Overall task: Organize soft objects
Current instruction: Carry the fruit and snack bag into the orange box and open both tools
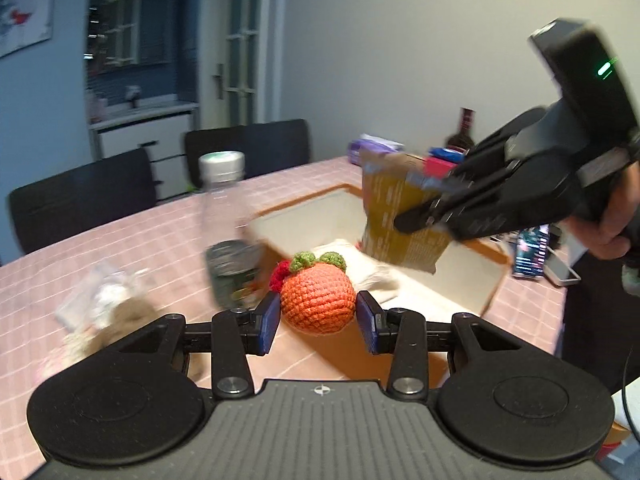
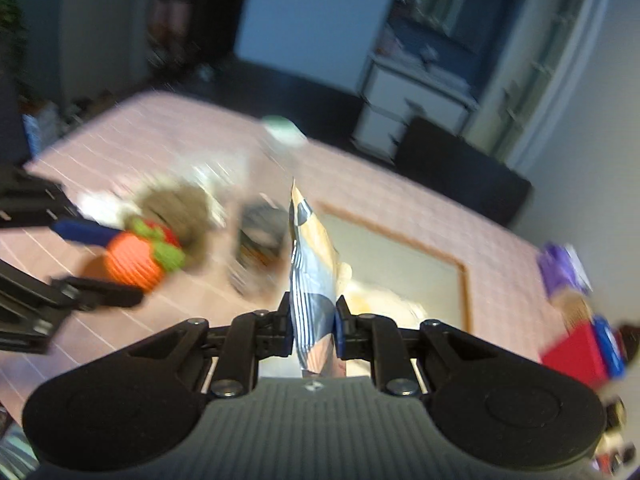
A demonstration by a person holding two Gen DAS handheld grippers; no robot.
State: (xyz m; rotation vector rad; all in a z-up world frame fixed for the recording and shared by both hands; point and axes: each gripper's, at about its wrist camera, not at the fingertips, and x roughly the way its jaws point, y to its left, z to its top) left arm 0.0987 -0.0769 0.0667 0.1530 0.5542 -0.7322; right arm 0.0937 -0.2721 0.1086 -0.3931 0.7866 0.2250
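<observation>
- Tray [image 1: 494, 292] sits on the pink checked tablecloth [image 1: 132, 236], a pale cloth [image 1: 372, 264] already lying in it; I judge it the place where the soft things are gathered.
- The right gripper [image 2: 314, 326] is closed narrowly on a crinkly snack bag [image 2: 314, 280], which hangs above the tray in the left view. Judged best: lower it until the bag's bottom touches the cloth before letting go, so it lies flat and does not tip over the rim.
- The left gripper [image 1: 316, 322] stands wide around a crocheted orange ball [image 1: 318, 300] with green leaves, its blue pads [image 1: 267, 322] beside the ball's sides; whether they press it I cannot tell.
- The ball rests on the tablecloth just outside the tray's near wall, a small red knitted piece [image 1: 279, 274] against it.
- A gentle squeeze at the ball's widest part should do, since yarn gives.
- A clear plastic bottle [image 1: 224, 216] stands close on the left; lifting straight up before swinging toward the tray would likely spare it.
</observation>
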